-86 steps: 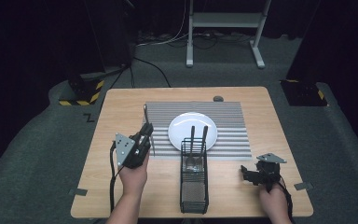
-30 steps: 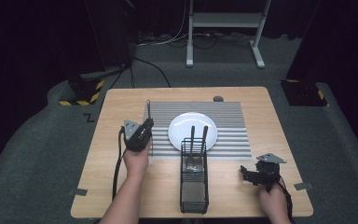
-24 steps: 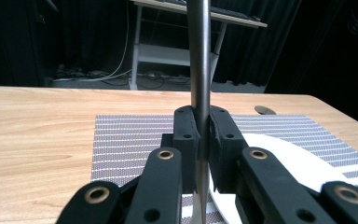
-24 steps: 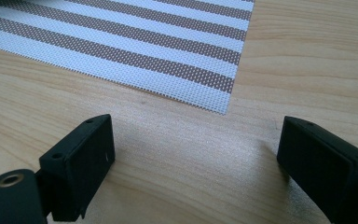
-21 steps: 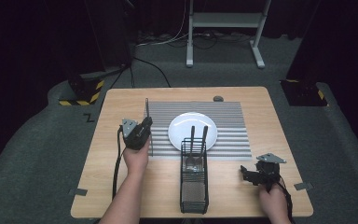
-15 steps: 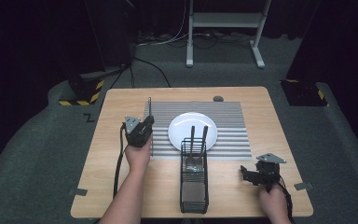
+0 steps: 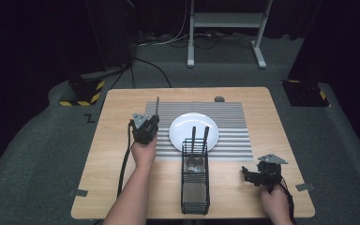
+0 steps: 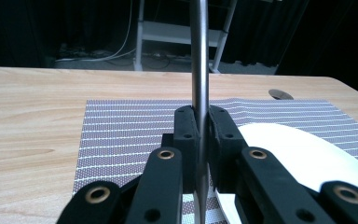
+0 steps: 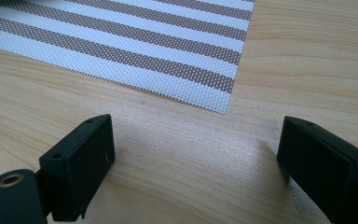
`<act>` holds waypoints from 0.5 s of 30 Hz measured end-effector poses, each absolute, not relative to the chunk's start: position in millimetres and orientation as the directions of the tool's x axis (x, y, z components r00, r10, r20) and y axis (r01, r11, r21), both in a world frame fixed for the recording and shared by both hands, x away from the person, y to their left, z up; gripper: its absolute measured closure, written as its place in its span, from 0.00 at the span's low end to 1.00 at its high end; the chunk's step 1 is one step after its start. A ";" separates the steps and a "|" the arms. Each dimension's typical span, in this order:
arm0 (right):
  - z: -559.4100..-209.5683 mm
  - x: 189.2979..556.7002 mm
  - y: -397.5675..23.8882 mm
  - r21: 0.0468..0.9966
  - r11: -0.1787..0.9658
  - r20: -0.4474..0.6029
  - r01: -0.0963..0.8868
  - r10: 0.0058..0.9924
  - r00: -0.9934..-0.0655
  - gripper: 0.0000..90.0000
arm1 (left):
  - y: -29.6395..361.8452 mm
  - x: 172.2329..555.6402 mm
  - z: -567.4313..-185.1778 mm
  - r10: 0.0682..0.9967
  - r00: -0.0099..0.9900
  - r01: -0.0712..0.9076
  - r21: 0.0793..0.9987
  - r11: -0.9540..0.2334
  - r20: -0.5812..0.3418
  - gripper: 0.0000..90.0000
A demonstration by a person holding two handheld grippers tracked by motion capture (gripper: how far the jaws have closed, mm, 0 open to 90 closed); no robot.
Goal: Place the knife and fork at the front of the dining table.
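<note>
The left gripper (image 7: 148,123) has its jaws pressed together on a slim metal utensil handle (image 8: 199,60), which stands upright between the pads and rises out of the top of the left gripper view; which kind of utensil it is cannot be told. In the high view the handle (image 7: 157,106) points away from the person, over the left part of the striped placemat (image 7: 229,133), just left of the white plate (image 7: 183,129). The person's left hand (image 7: 144,151) grips the tool body from behind, with its cable hanging down along the forearm. In front of the plate stands a black wire cutlery basket (image 7: 195,187) with two more utensils (image 7: 198,140) upright in it, their handles leaning over the plate's near rim. The right gripper (image 9: 193,154) sits low over the wooden table (image 9: 177,172) near the placemat's corner (image 9: 214,100), its jaws spread wide with nothing between them.
</note>
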State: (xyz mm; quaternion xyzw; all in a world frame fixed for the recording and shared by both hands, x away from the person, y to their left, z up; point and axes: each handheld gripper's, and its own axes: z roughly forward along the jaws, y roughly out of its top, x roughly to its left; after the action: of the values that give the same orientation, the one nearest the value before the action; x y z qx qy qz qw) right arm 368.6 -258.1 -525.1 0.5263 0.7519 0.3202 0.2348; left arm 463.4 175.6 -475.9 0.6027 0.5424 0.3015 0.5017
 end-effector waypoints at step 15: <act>-525.1 368.5 -258.1 0.729 0.241 -0.016 0.641 0.942 -0.336 0.12 | 173.4 478.0 -485.9 0.958 0.200 0.392 0.913 0.112 -0.204 0.92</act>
State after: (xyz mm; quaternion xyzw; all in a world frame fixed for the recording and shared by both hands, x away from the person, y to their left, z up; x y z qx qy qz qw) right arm 368.5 -258.1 -525.1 0.5263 0.7519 0.3202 0.2348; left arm 478.0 173.4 -485.9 0.6003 0.5626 0.2891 0.4895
